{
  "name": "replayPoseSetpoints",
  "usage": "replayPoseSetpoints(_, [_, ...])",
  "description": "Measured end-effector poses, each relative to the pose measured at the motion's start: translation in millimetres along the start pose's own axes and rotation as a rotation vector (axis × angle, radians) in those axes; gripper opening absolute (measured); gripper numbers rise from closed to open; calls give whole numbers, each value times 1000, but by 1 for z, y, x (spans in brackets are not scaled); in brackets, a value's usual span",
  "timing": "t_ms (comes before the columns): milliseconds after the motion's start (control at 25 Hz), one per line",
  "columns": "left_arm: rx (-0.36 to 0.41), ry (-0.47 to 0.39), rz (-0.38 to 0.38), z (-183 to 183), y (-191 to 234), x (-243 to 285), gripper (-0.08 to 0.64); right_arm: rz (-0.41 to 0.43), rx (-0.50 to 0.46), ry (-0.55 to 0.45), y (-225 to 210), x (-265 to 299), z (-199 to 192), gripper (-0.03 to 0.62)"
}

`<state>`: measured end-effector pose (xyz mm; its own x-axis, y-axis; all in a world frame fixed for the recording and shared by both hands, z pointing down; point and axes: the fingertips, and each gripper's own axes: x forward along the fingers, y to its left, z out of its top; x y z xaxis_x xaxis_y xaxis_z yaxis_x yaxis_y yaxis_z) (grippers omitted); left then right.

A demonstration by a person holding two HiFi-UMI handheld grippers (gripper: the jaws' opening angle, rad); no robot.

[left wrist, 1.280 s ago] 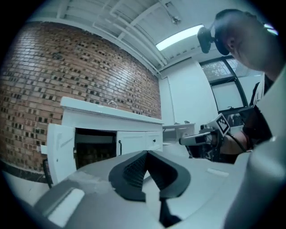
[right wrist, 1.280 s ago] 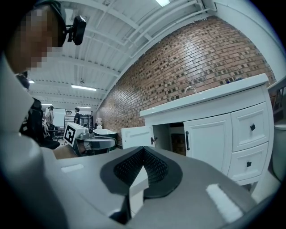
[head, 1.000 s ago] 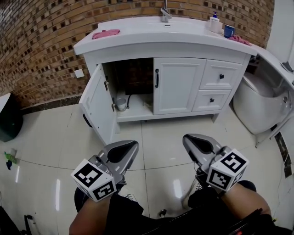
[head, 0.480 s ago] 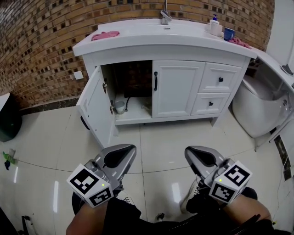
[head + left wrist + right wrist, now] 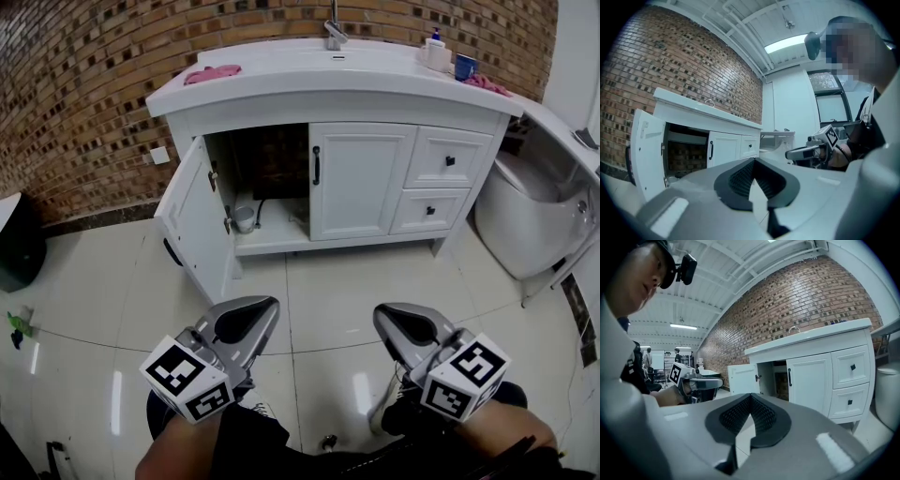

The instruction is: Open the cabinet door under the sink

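White cabinet door [image 5: 199, 217] under sink surface [image 5: 281, 80] stands swung open, 11 o'clock in head view, well apart from both grippers. Left gripper [image 5: 246, 321] at 7 o'clock: jaws closed, empty. Right gripper [image 5: 405, 323] at 5 o'clock: jaws closed, empty. Glossy floor [image 5: 347, 281] beneath.

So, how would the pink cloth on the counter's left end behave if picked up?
The pink cloth lies crumpled and low on the counter, so it is probably floppy and would sag. It looks thin, so likely light. It should hardly roll or tip.
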<state>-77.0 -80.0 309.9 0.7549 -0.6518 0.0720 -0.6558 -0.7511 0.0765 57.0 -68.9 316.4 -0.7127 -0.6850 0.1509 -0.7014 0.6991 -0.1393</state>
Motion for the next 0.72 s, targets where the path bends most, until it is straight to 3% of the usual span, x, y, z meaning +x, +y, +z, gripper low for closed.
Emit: replayPoseSetpoints(720, [-11, -10, 36, 0, 9, -7, 3, -39, -71, -1, -2, 6, 6, 6])
